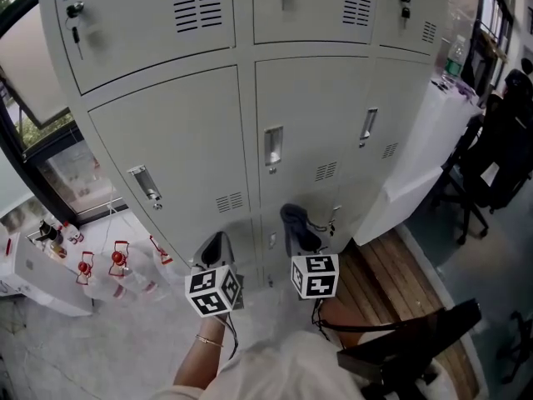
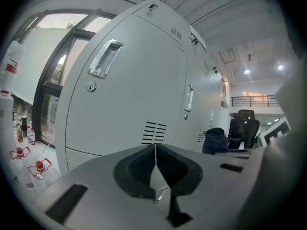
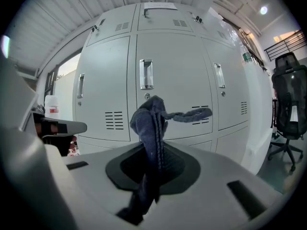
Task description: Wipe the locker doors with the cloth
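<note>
Right now the right tongs (image 3: 156,145) are clamped on the dark blue cloth (image 3: 149,119), which bunches up above the jaws with one end trailing right, near the grey locker doors (image 3: 168,99). Just to their left, the left tongs (image 2: 155,150) are closed with nothing between the jaws, facing a door with a metal handle (image 2: 104,57). At the far right stands a black office chair (image 1: 500,152).

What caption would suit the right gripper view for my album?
Right gripper clamps a dark blue cloth in front of grey locker doors.
</note>
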Action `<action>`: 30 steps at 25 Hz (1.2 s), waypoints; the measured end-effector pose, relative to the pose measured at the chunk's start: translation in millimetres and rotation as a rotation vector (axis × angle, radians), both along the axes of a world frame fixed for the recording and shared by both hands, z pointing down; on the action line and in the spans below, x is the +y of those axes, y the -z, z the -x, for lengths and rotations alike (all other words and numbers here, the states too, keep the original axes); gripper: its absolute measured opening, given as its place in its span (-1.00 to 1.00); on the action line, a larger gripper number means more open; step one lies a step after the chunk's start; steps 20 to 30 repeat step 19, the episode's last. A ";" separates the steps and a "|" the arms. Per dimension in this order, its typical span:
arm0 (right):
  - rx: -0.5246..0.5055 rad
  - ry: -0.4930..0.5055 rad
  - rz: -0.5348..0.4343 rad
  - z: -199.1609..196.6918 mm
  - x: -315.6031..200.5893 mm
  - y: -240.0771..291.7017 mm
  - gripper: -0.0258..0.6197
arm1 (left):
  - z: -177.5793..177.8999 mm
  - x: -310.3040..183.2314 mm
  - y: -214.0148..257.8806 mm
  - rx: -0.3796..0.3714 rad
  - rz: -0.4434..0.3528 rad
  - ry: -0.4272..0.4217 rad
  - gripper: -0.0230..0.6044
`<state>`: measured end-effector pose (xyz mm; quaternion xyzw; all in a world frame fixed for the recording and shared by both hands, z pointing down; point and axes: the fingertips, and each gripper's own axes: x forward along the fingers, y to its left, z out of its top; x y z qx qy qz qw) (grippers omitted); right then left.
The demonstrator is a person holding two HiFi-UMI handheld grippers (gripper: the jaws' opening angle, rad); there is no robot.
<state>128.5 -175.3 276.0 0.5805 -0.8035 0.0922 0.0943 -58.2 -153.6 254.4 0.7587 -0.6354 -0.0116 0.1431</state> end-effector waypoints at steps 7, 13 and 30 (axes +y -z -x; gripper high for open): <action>-0.001 0.004 0.009 -4.3 -0.4 -3.8 -0.80 | -5.5 -3.5 -2.5 0.009 0.009 0.014 -0.89; -0.017 0.003 0.035 -12.3 1.5 -10.8 -0.80 | -10.1 -3.4 -6.1 0.018 0.017 0.018 -0.89; -0.017 -0.004 0.047 -23.5 6.8 -14.3 -0.80 | -20.2 -0.1 -10.1 0.020 0.029 0.009 -0.89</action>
